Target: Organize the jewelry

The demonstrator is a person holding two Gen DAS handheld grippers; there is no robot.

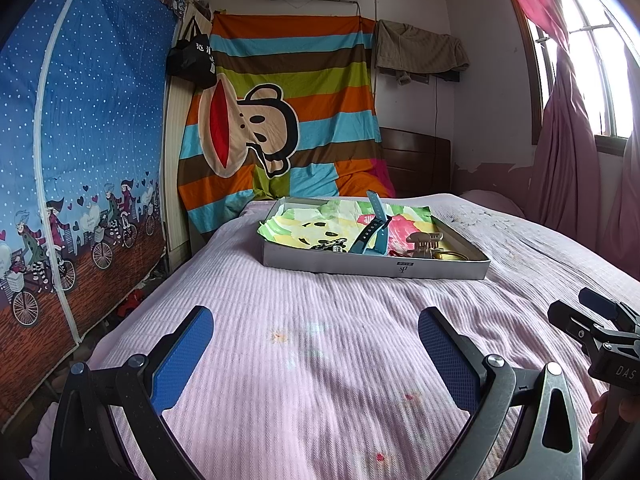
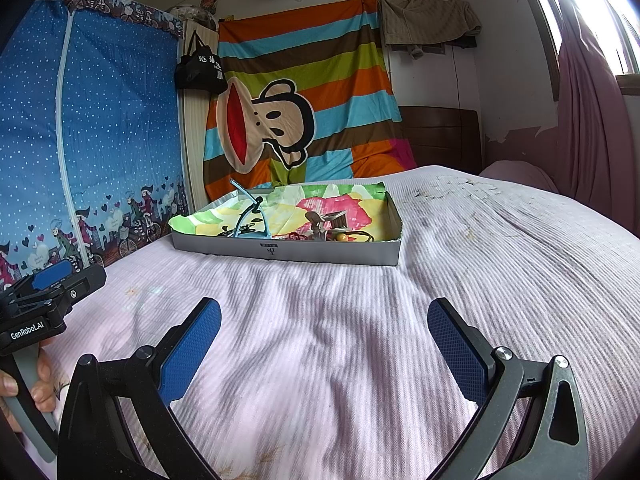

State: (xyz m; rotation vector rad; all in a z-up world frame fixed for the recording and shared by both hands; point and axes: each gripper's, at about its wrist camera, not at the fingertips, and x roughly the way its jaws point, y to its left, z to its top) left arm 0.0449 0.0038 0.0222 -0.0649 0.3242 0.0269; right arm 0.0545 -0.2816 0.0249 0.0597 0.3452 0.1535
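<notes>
Left gripper (image 1: 316, 356) & right gripper (image 2: 324, 350) both hang over the pink bedspread (image 1: 320, 304), jaws spread wide, nothing btwn them. Shallow grey tray (image 2: 280, 251) sits ahead of both, well apart, w/ a teal watch (image 1: 374, 236), beige hair claw (image 1: 425, 243) & other small bits on crumpled colourful paper (image 2: 328, 200).

Your tray (image 1: 372, 270) sits on the bed (image 1: 320, 340) toward its far end, well ahead of both grippers. In the tray, along its near wall, the watch (image 1: 370, 236) lies left of the hair clip (image 1: 424, 242). The headboard (image 1: 416, 160) stands behind.
</notes>
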